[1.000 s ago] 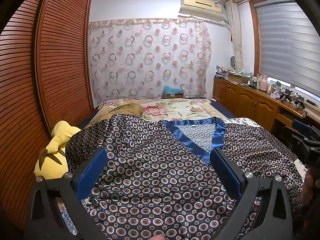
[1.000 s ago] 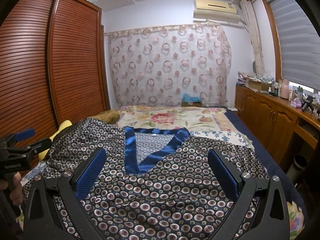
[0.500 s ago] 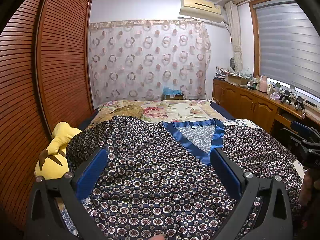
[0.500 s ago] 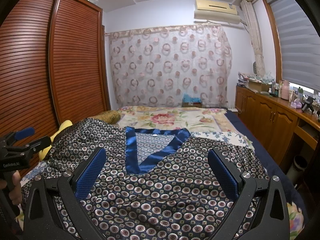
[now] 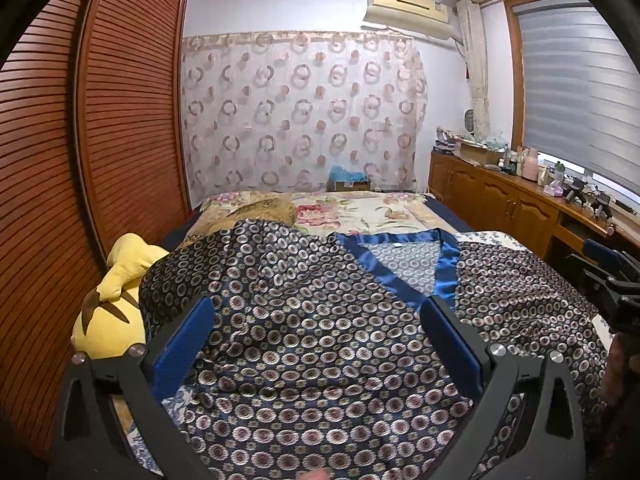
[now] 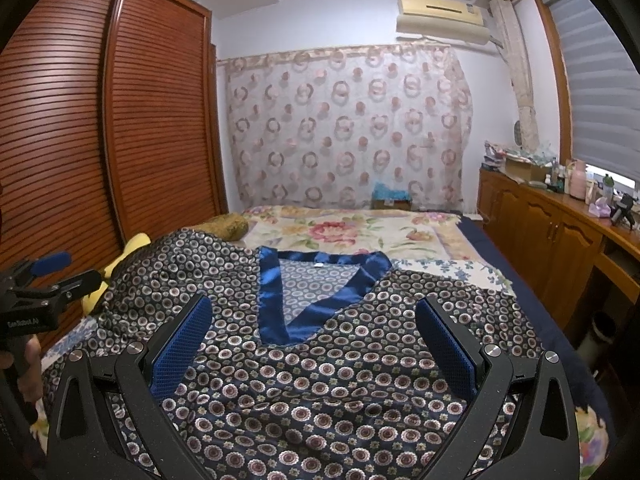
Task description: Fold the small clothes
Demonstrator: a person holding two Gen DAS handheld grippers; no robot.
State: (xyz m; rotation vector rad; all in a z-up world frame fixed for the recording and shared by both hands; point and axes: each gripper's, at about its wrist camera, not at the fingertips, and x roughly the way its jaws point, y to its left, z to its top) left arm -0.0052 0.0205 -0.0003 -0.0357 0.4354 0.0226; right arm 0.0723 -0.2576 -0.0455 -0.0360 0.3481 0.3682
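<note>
Pre-fold: navy circle-print satin top (image 6: pixel 340 392) lay spread on bed.
Left tongs (image 5: pixel 316 344) and right tongs (image 6: pixel 312 340) hovered wide, empty; next, pinch a sleeve edge.

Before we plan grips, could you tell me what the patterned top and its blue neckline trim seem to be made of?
Patterned top: likely thin satin-like woven fabric; faint sheen, soft shallow wrinkles. Blue neckline trim: glossier satin-look band; bright highlights along it. The fibre itself cannot be told.

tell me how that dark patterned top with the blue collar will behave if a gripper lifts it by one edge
The patterned top looks thin and glossy, so it will probably drape limply and may slip on the pads. Spread flat on the bed, it likely weighs little.
</note>
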